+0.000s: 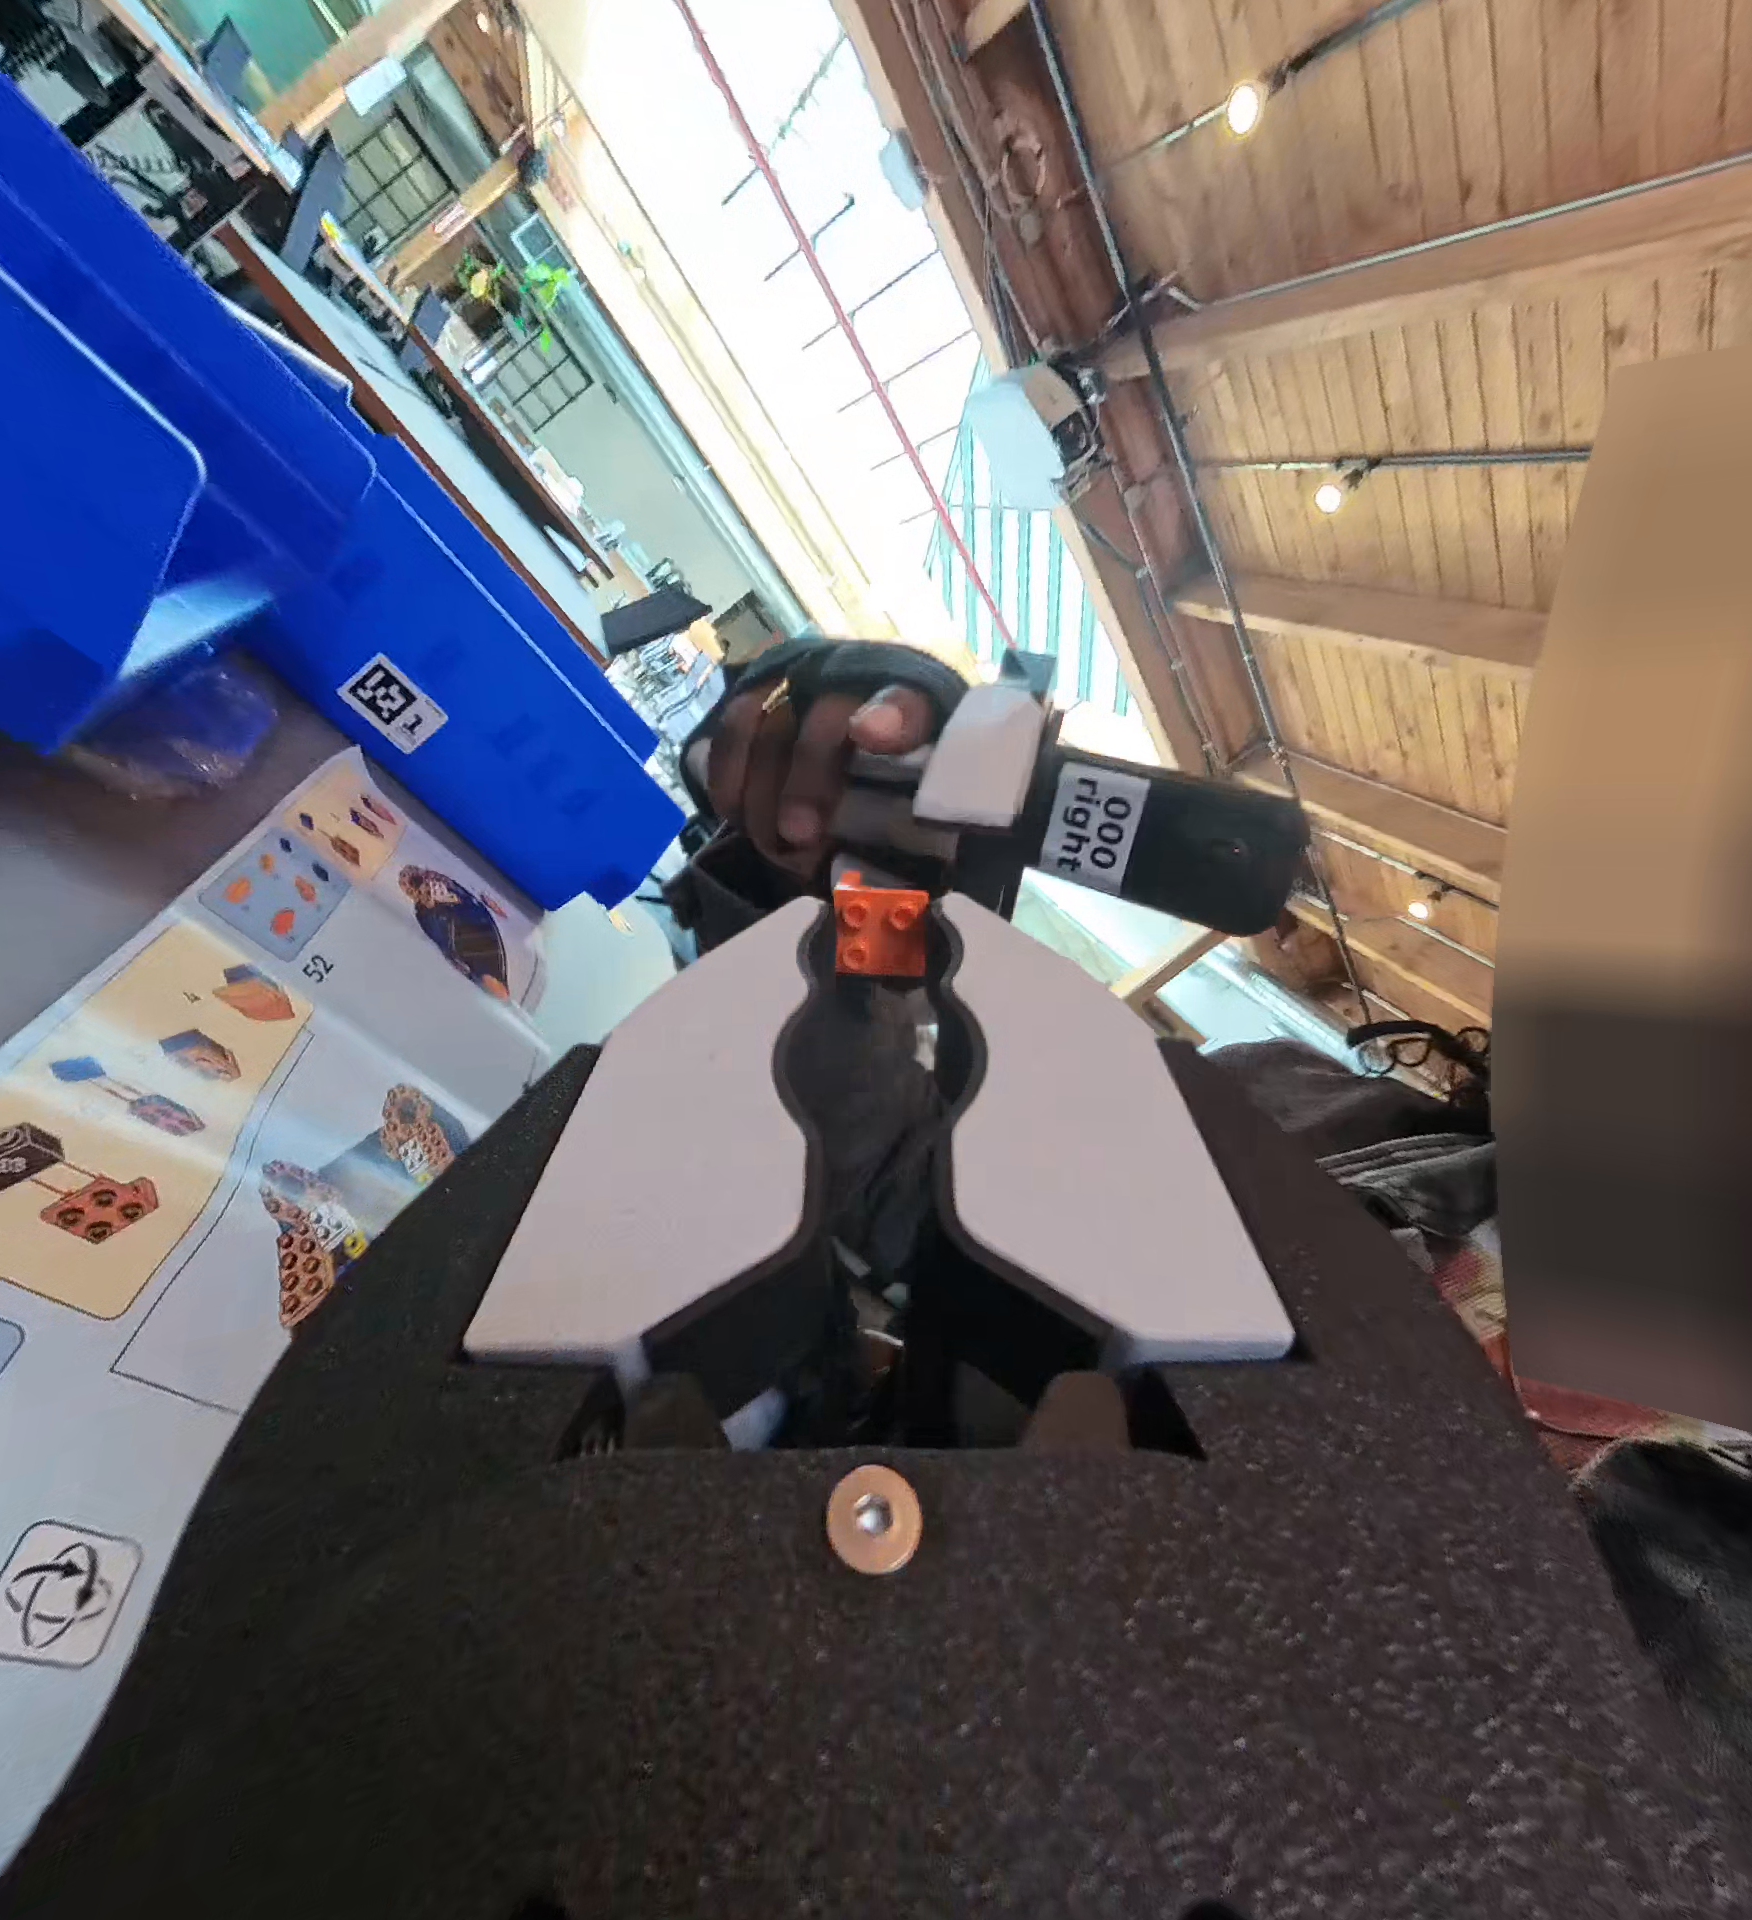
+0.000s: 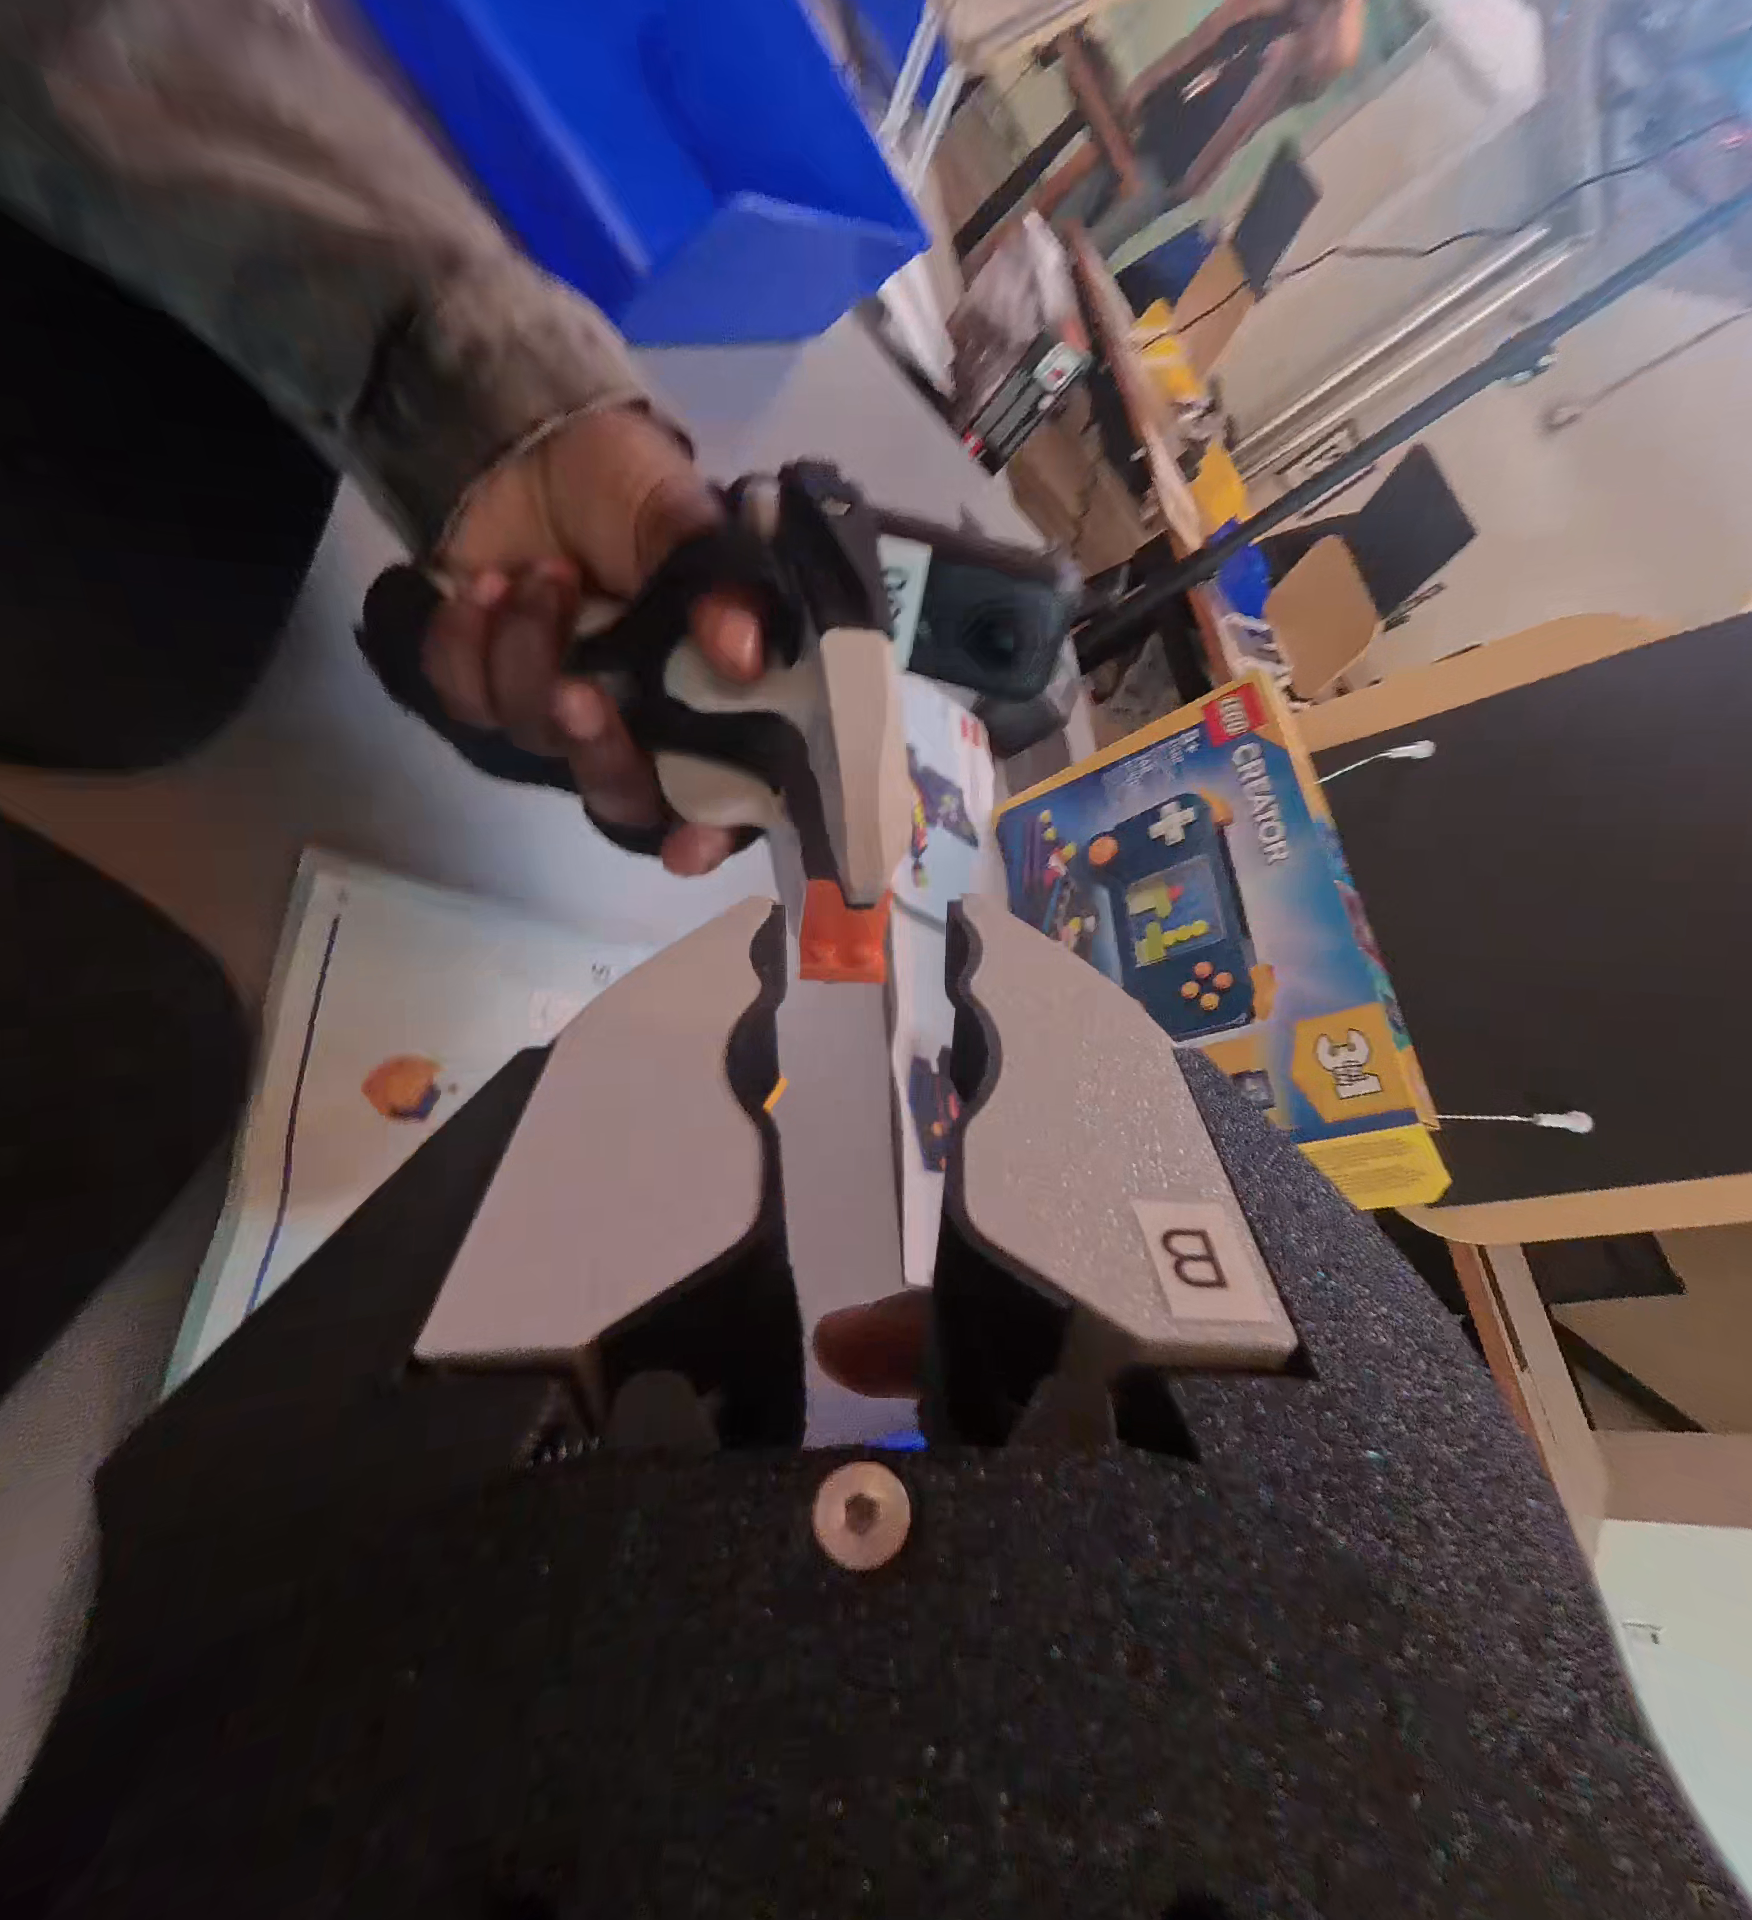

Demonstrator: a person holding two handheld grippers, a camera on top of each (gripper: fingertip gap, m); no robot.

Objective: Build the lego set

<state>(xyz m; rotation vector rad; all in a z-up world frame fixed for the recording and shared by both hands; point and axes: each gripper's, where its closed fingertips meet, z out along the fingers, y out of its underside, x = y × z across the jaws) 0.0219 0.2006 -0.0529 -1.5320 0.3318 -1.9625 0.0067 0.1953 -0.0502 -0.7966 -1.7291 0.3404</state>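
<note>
Two tongs | left tongs (image 1: 880,940) pinching orange brick (image 1: 882,932) | right tongs (image 2: 864,935) spread, apparently clear of it

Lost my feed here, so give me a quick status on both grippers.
Left gripper shut on small orange studded toy brick. Right gripper open, tips flanking that brick, not pressing. Instruction booklet below.

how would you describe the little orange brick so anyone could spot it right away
Start at the blue bins and the open instruction booklet beside them. Above the booklet, the left claw pinches a small orange brick with round studs, the only loose brick in sight.
</note>
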